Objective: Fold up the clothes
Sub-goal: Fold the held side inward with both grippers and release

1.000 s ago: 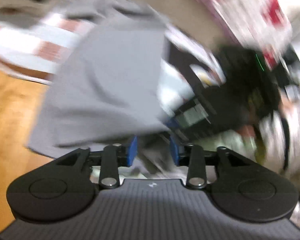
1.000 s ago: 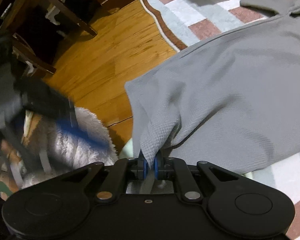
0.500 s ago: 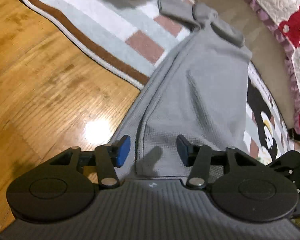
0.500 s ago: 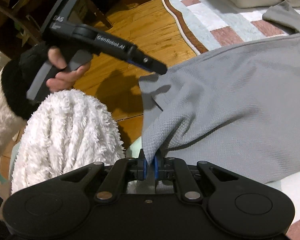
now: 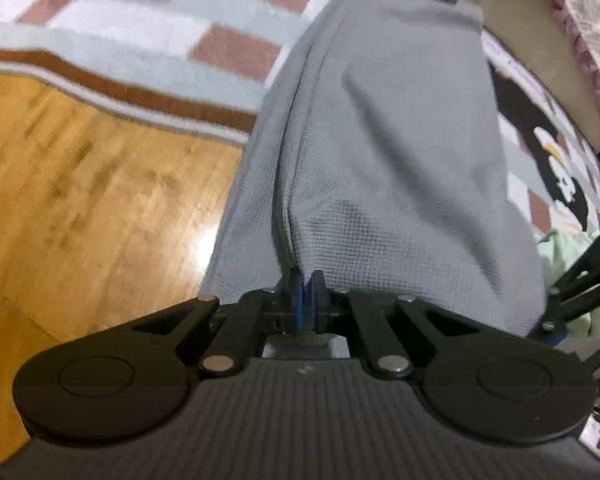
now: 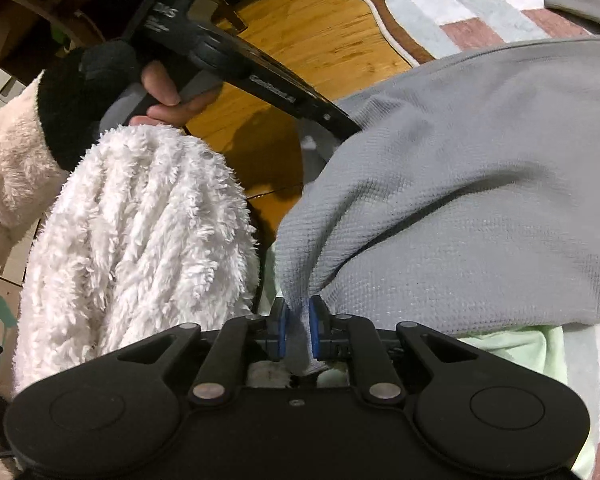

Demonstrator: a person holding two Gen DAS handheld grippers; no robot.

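Grey waffle-knit garment (image 5: 384,152), spread long across a checked rug (image 5: 148,56) and partly over the wooden floor (image 5: 80,200), with a lengthwise fold running down its left side and soft creases through the middle. Near edge bunched and lifted at two spots, one corner pinched in the left hand-held gripper (image 5: 306,294), the other in the right hand-held gripper (image 6: 297,330). Far end, narrower and rumpled, lying flat on the rug.

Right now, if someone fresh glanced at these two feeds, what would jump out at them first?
The grey waffle-knit garment fills both views, spread over the checked rug and onto the wooden floor. Both grippers pinch its near hem: left gripper, right gripper. A fluffy white sleeve crowds the right view's left side.
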